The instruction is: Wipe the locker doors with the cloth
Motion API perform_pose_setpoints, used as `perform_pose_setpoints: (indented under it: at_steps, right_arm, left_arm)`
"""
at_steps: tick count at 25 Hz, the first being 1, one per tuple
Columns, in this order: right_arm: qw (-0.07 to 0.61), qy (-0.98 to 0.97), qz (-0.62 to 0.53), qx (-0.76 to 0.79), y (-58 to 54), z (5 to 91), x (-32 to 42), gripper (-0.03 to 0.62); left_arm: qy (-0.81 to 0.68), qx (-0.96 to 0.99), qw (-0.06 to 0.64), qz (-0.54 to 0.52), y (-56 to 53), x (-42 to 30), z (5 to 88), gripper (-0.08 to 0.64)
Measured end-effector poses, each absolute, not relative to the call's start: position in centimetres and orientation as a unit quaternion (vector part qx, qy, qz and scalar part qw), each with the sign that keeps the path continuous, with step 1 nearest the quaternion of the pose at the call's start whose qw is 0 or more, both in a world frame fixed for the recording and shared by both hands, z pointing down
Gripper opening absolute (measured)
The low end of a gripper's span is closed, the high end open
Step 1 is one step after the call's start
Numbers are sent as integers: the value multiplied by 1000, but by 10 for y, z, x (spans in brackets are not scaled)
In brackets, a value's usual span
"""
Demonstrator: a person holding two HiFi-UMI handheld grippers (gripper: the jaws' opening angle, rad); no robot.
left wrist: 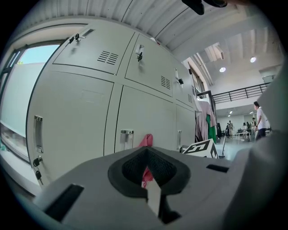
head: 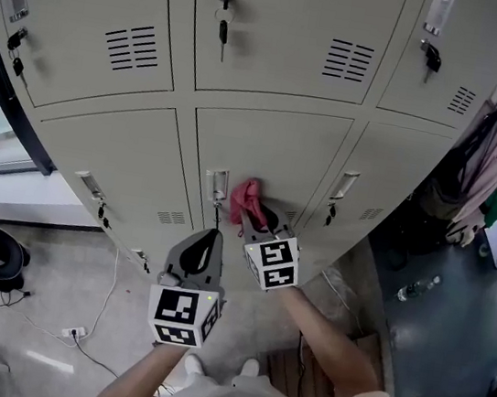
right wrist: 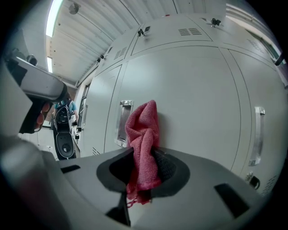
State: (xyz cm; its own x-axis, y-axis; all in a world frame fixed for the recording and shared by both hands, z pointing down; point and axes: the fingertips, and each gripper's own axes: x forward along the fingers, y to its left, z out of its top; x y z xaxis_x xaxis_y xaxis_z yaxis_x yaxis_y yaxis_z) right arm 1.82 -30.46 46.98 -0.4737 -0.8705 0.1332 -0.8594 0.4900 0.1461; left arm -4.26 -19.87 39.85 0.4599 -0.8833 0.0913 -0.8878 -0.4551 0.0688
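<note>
So the whole bank of lockers point(head: 280, 50) fills the head view, two rows of beige doors, and honestly none of them looks any different from the others; no streaks, no damp patches, no obvious dirt either; so I can't tell which doors have had a wipe and which haven't.

The action is on the middle lower door point(head: 279, 147); that's the one being worked, I'd say, and my guess is the job is somewhere in progress, not finished, since there are plenty of doors around it and only this one has anything touching it.

The right gripper point(head: 259, 222) is up at that door, jaws clamped on the cloth point(head: 246, 200); in the right gripper view you can see the red cloth point(right wrist: 141, 134) bunched up between them, its top end pressed against the door panel, just beside the recessed handle point(right wrist: 122, 121).

The left gripper point(head: 208, 241) hangs back, lower and well off the lockers; its jaws are closed together with nothing in them; the bit of red you see in the left gripper view is just the cloth further off, seen past the tips.

What's left, as far as I can judge: the rest of this door's face, then the neighbours either side and the upper row.
</note>
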Motion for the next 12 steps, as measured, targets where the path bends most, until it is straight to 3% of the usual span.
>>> perform_pose_setpoints:
  at_steps: [12]
  right_arm:
    - [107, -848, -35, 518, -308, 486, 68, 86]
  left_arm:
    - [-525, 849, 59, 26, -213, -21, 411, 5]
